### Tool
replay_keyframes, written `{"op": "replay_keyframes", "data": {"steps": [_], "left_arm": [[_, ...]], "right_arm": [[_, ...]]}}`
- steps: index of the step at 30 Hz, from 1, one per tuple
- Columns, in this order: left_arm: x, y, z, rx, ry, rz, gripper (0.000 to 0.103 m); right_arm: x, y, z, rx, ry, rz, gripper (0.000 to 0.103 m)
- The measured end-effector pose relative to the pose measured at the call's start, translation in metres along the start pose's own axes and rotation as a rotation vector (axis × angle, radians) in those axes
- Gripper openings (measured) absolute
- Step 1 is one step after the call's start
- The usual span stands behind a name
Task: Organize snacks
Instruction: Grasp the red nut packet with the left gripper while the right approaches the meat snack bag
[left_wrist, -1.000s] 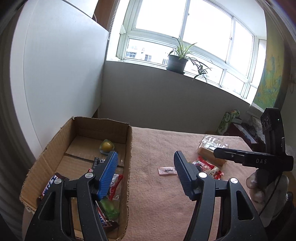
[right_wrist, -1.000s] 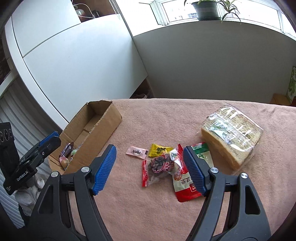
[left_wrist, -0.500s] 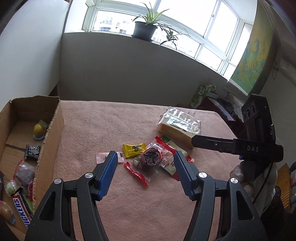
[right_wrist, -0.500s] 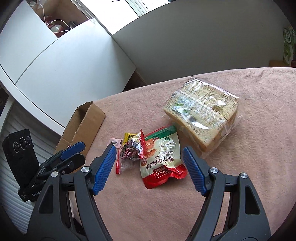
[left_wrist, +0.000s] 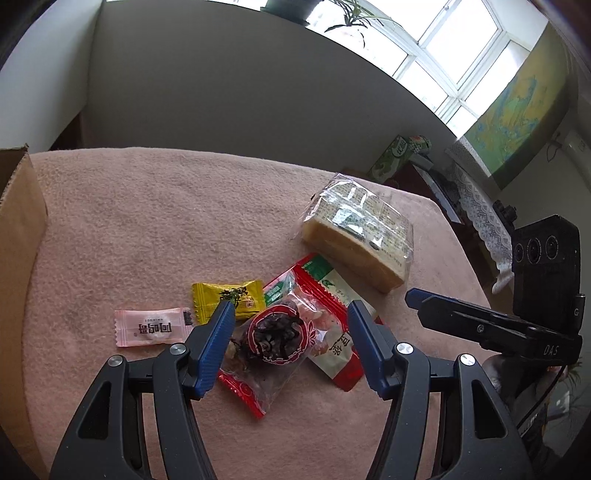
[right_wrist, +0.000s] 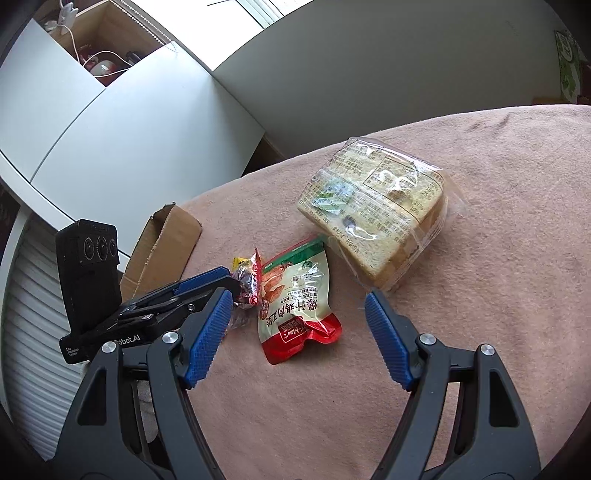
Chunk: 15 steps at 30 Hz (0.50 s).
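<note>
On the pink cloth lie several snacks. My left gripper (left_wrist: 290, 314) is open, its jaws standing either side of a clear packet of dark dried fruit (left_wrist: 275, 338) without touching it. Beside that lie a yellow candy (left_wrist: 229, 297), a pink candy (left_wrist: 149, 326), a red-and-white pouch (left_wrist: 332, 314) and a wrapped bread loaf (left_wrist: 360, 236). My right gripper (right_wrist: 297, 304) is open above the red-and-white pouch (right_wrist: 295, 302), with the bread loaf (right_wrist: 376, 210) just beyond. The left gripper (right_wrist: 207, 278) shows at the left in the right wrist view, over the dried-fruit packet (right_wrist: 249, 284).
The cardboard box (left_wrist: 16, 229) stands at the left edge of the cloth; its corner (right_wrist: 164, 243) shows behind the left gripper. White cupboards stand behind it. A side table with a green carton (left_wrist: 397, 157) is at the far right.
My left gripper swung from over the box to the right and down onto the snack pile. My right gripper came lower and closer to the pouch and bread.
</note>
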<state>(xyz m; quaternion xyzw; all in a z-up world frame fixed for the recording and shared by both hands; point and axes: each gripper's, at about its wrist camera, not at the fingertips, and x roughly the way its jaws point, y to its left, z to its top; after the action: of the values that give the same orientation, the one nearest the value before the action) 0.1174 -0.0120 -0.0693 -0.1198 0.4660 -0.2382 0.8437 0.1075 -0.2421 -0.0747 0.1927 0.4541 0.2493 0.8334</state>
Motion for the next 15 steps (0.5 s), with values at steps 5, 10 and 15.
{"op": "replay_keyframes", "data": {"steps": [5,10,15], "left_arm": [[0.003,-0.006,-0.012,0.022,0.04,0.018,0.063],[0.003,-0.026,-0.023,0.131,0.036,0.141,0.063],[0.011,-0.032,-0.018,0.136,0.025,0.187,0.063]], "right_arm": [[-0.001,0.004,0.0,-0.011,-0.005,-0.005,0.077],[0.003,0.009,0.002,-0.026,-0.001,-0.01,0.077],[0.007,0.014,0.002,-0.042,0.002,-0.022,0.077]]}}
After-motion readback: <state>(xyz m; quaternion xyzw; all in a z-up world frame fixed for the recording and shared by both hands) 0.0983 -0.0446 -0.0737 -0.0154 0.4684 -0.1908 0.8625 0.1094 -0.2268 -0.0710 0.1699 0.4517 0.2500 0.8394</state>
